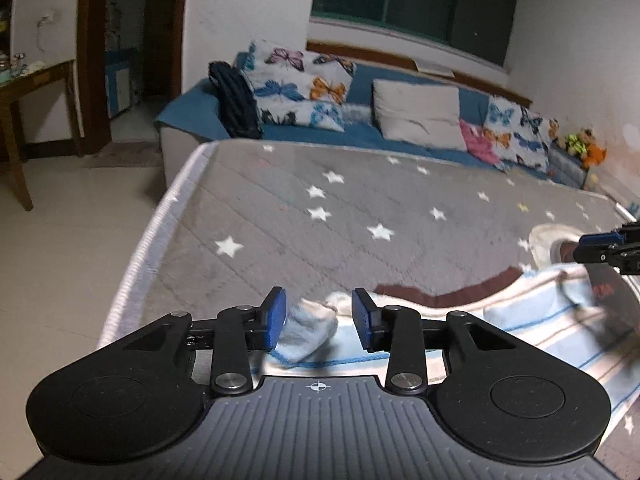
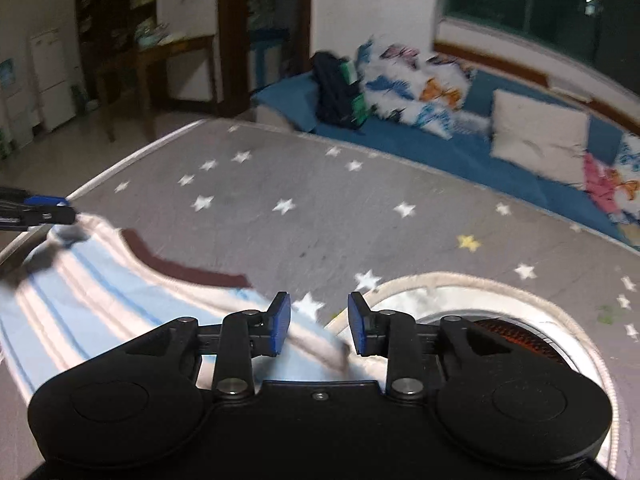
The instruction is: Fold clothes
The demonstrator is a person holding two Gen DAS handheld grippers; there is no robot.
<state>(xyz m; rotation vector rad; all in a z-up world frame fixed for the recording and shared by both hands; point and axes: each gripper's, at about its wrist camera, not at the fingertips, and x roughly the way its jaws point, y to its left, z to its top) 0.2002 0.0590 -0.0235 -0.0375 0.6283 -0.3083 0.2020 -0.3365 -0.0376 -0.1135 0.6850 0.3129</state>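
Left wrist view shows the left tongs point(image 1: 319, 322) gaping wide over the pale blue-and-white striped garment point(image 1: 520, 312) on the grey star-patterned bed cover point(image 1: 320, 200), while the right tongs point(image 2: 319, 320) likewise gape wide, gripping nothing.

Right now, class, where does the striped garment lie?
The striped garment lies on the starred grey mat, lower left in the right wrist view, beneath both open grippers.
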